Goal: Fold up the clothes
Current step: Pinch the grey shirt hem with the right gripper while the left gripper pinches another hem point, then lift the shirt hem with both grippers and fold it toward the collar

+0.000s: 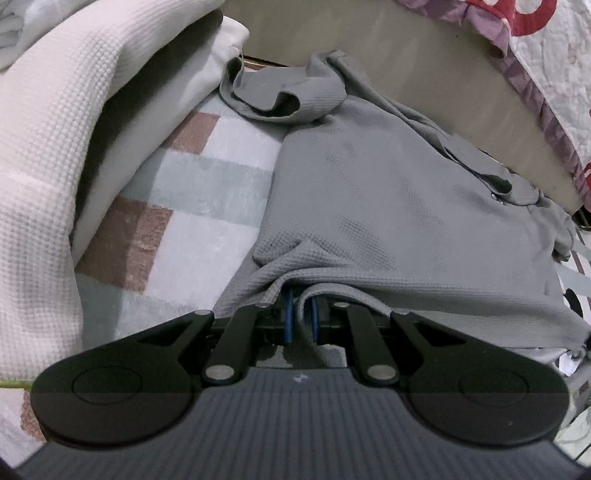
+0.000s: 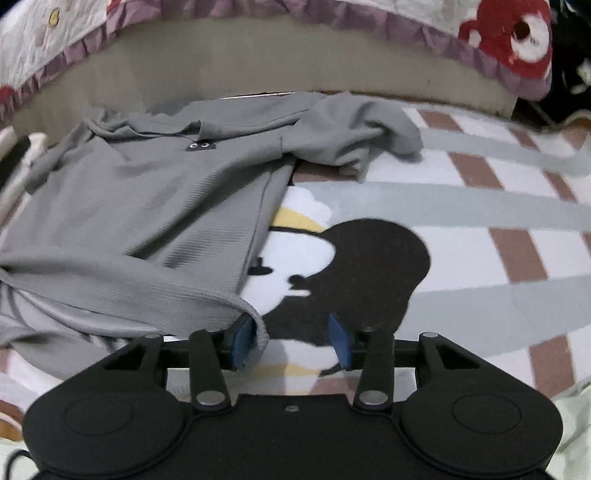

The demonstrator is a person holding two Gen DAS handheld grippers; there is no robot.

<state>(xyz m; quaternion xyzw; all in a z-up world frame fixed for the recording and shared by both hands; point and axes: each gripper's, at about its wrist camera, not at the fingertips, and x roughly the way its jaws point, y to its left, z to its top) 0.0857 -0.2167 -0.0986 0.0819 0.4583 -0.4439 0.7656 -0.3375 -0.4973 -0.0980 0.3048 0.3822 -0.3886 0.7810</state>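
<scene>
A grey waffle-knit shirt [image 1: 388, 206] lies spread on a patterned blanket, collar toward the far side. In the left wrist view, my left gripper [image 1: 302, 319] is shut on the shirt's near hem, and a fold of grey cloth runs between the blue pads. The right wrist view shows the same shirt [image 2: 147, 206] at the left, one sleeve [image 2: 354, 136] crumpled at the far right. My right gripper [image 2: 291, 339] stands open at the shirt's near right corner. That corner rests against the left pad [image 2: 242, 341], while the right pad is apart over the blanket.
The blanket [image 2: 480, 206] has pink and pale blue checks and a black-and-white cartoon figure [image 2: 362, 266]. A cream waffle garment [image 1: 55, 155] is heaped at the left. A bed edge with a frilled quilt [image 2: 258, 22] runs along the far side.
</scene>
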